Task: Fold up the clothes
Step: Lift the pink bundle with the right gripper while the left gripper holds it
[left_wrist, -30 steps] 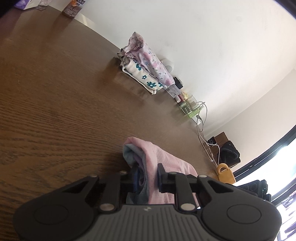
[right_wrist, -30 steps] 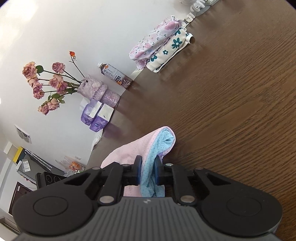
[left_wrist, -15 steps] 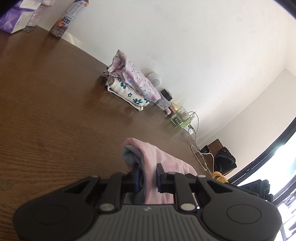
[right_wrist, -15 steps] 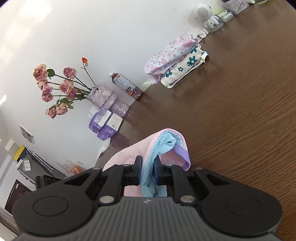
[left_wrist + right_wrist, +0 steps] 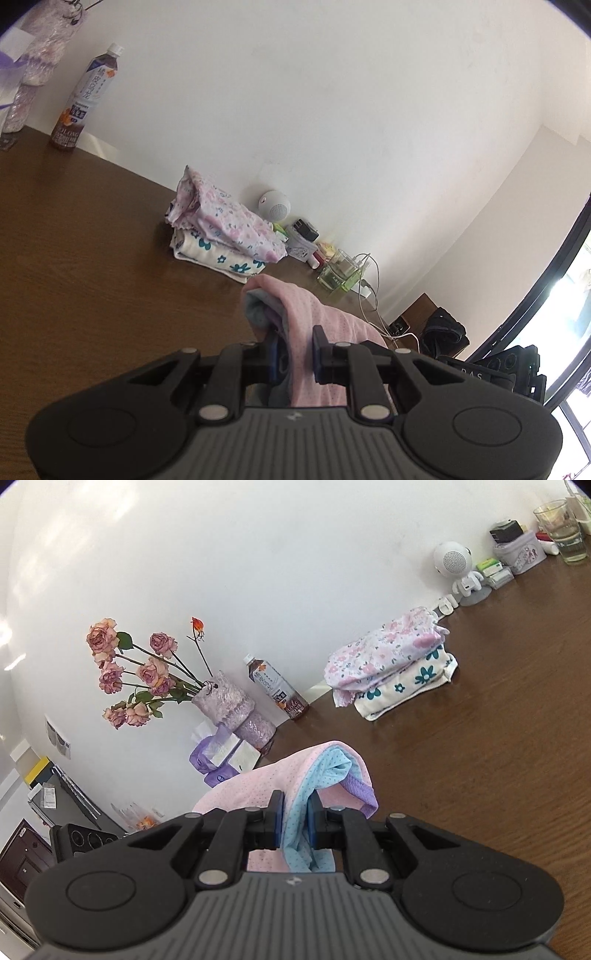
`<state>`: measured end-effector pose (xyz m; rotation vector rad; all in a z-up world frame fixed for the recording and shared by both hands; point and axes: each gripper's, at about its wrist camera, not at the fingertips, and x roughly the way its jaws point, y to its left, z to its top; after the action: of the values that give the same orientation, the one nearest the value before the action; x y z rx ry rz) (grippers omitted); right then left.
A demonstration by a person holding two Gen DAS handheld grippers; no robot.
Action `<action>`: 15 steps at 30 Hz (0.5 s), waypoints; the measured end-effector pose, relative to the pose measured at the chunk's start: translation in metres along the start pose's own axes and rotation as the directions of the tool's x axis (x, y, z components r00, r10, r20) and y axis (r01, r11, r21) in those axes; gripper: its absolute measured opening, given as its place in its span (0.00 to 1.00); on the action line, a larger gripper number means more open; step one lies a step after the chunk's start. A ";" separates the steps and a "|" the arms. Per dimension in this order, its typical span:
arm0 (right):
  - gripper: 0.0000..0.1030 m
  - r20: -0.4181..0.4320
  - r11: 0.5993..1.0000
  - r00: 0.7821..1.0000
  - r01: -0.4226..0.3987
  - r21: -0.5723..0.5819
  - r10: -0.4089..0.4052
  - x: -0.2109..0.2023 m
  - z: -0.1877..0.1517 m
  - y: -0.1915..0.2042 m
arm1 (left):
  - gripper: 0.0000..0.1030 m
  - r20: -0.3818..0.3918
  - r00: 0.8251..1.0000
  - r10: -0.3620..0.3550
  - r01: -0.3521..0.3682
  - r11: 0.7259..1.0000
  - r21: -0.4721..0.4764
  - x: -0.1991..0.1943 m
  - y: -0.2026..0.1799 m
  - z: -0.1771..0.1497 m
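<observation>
A pink dotted garment [image 5: 314, 317] with a light blue inside and a purple band hangs above the dark wooden table [image 5: 92, 266]. My left gripper [image 5: 294, 352] is shut on one bunched edge of it. In the right wrist view the same pink and blue garment [image 5: 295, 771] is pinched by my right gripper [image 5: 295, 821], shut on the blue layer. The cloth drapes down behind both sets of fingers, and its lower part is hidden. A stack of folded floral clothes [image 5: 221, 236] [image 5: 391, 661] lies by the wall.
Along the wall stand a tea bottle [image 5: 83, 99] [image 5: 277, 686], a vase of pink roses [image 5: 225, 705], purple tissue packs [image 5: 218, 757], a round white speaker [image 5: 456, 563], small boxes and a glass [image 5: 561, 528]. Cables [image 5: 369, 291] trail off the table's far end.
Both grippers have risen with the garment and rolled, so the wall and the shelf of objects fill more of each view. The cloth now hangs clear of the table. The grips are unchanged.
</observation>
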<state>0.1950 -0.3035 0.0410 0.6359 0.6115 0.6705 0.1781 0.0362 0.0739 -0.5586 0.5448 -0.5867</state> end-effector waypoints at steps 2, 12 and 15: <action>0.12 0.007 1.000 1.000 -0.004 -0.010 0.004 0.004 0.011 0.000 | 0.15 0.001 1.000 -0.003 0.003 1.000 0.005 0.009 0.001 0.009; 0.12 0.049 0.999 0.999 0.003 -0.033 -0.002 0.034 0.072 -0.013 | 0.15 0.032 0.999 0.006 -0.008 0.999 0.047 0.069 0.002 0.061; 0.12 0.060 0.999 0.998 0.013 -0.033 -0.011 0.047 0.091 -0.020 | 0.15 0.049 0.999 0.014 -0.017 0.999 0.045 0.089 0.006 0.079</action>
<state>0.2946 -0.3119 0.0716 0.6187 0.5472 0.6472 0.2913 0.0092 0.0993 -0.5241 0.4888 -0.5681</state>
